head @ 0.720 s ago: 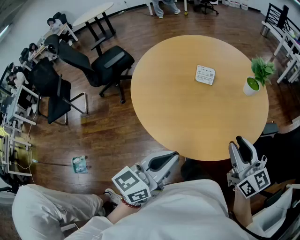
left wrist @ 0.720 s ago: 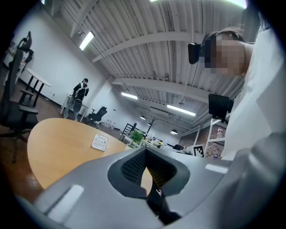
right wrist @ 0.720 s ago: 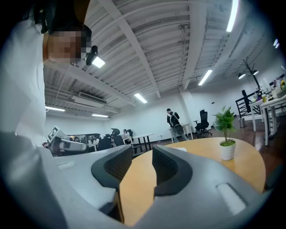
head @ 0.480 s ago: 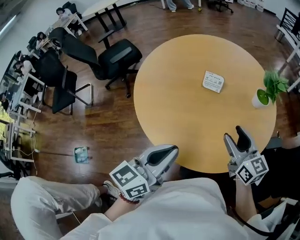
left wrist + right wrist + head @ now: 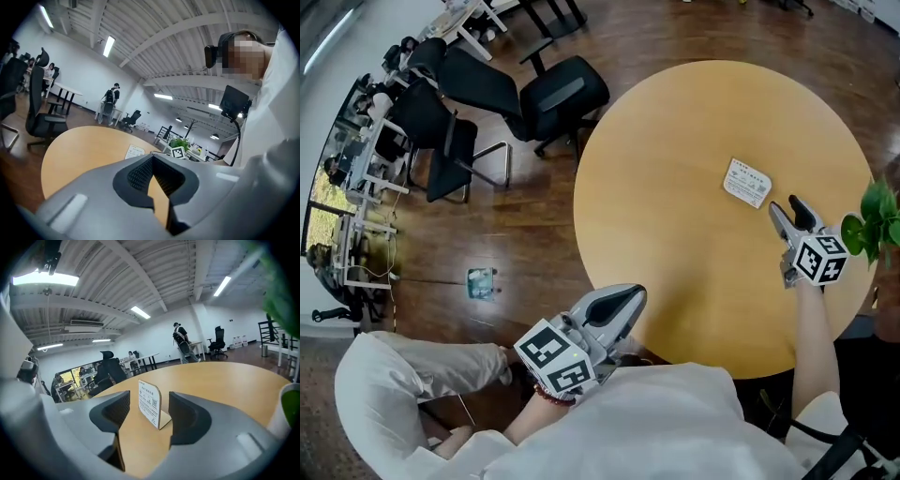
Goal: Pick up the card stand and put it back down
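Pinch likely light, stiff, tippy card stand [image 5: 150, 405] across upright panel using spread fingers of right gripper [image 5: 785, 206]; ignore left gripper [image 5: 636, 292], fingers pressed together.

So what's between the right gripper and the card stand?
Nothing, only bare table. The head view shows the right gripper, jaws open, just short of the card stand.

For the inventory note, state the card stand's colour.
The card stand is white with dark print, on a tan base; best in the right gripper view.
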Action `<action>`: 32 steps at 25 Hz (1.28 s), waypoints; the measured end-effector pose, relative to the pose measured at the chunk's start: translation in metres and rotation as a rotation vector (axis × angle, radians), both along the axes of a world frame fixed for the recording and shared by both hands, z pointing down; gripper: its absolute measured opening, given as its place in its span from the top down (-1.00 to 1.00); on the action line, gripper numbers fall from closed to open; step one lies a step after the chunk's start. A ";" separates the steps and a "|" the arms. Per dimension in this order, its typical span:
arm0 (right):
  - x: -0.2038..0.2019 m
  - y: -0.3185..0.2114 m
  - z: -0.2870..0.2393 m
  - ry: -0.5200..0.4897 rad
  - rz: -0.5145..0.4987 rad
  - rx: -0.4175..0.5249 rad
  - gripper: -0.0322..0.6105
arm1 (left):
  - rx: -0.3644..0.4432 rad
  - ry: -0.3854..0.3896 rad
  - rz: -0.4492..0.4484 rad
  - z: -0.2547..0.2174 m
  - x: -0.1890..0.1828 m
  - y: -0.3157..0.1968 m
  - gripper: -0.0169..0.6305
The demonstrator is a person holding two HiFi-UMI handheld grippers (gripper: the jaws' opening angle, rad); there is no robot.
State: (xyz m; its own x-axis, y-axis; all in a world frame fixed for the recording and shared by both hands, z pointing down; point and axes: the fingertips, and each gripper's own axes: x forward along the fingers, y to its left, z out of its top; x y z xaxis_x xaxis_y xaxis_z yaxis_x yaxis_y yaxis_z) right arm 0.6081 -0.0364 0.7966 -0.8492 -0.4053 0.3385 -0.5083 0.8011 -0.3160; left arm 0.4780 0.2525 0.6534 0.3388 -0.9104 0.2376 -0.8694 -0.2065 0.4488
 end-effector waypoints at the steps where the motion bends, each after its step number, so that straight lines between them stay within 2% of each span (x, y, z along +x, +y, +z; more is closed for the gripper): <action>1: -0.009 -0.007 0.009 0.001 -0.026 -0.004 0.13 | -0.027 -0.005 -0.008 0.011 -0.001 -0.001 0.95; 4: -0.036 -0.025 0.038 0.009 -0.082 -0.005 0.18 | -0.096 -0.021 -0.055 0.047 -0.008 -0.001 0.95; 9: -0.075 -0.034 0.075 0.059 -0.191 0.002 0.32 | -0.128 -0.015 -0.099 0.076 -0.020 0.003 0.95; 11: -0.087 -0.032 0.080 0.088 -0.221 0.005 0.54 | -0.139 -0.015 -0.113 0.082 -0.024 0.003 0.95; 12: -0.090 -0.026 0.079 0.086 -0.234 0.000 0.75 | -0.143 -0.019 -0.116 0.084 -0.024 0.005 0.95; 13: -0.091 -0.019 0.075 0.075 -0.248 -0.005 0.83 | -0.143 -0.022 -0.116 0.085 -0.024 0.007 0.95; 18: -0.076 0.017 0.018 0.003 -0.258 -0.006 0.84 | -0.102 -0.012 -0.101 0.069 -0.025 0.008 0.95; 24: -0.026 0.117 -0.047 -0.095 -0.206 -0.014 0.84 | -0.012 -0.005 -0.003 0.041 -0.010 0.041 0.95; 30: 0.026 0.259 -0.096 -0.137 -0.084 -0.062 0.84 | 0.052 0.044 0.082 0.016 0.005 0.124 0.95; 32: 0.035 0.289 -0.102 -0.145 -0.034 -0.076 0.84 | 0.061 0.057 0.097 0.016 0.000 0.140 0.95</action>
State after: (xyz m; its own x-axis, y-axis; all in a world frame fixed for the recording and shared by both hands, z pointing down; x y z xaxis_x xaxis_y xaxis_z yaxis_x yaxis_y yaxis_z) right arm 0.6434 0.2527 0.6946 -0.9040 -0.3537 0.2402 -0.4263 0.7880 -0.4442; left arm 0.4776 0.3929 0.6696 0.4373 -0.8850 0.1602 -0.8175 -0.3169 0.4808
